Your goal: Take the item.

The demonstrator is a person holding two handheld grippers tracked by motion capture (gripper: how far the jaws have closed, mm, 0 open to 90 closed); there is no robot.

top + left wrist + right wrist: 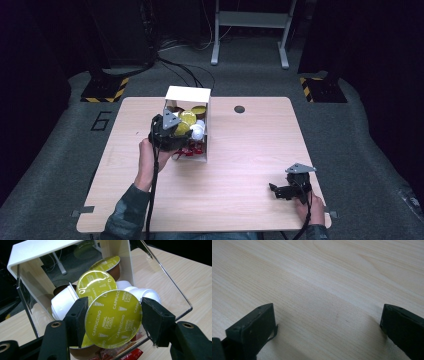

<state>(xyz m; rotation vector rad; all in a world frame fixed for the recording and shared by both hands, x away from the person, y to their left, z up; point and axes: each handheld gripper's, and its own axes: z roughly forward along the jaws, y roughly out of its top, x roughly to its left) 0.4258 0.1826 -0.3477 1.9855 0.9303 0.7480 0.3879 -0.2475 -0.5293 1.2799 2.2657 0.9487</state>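
Left gripper point(113, 320) clamps a round yellow-green foil-lidded cappuccino capsule point(113, 318) by its rim at the white-and-clear plastic box point(37, 250), presumably for extraction; right gripper point(328, 332) rests wide open and empty above the pale wooden table point(324, 277), clear of the work

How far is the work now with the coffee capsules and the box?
Done: the clear box already holds several capsules, yellow-lidded and white. In hand: the left gripper has its jaws at both sides of a yellow cappuccino capsule at the box's open side; whether it goes in or out, I cannot tell. The right gripper is open over bare table. What is left is unclear.
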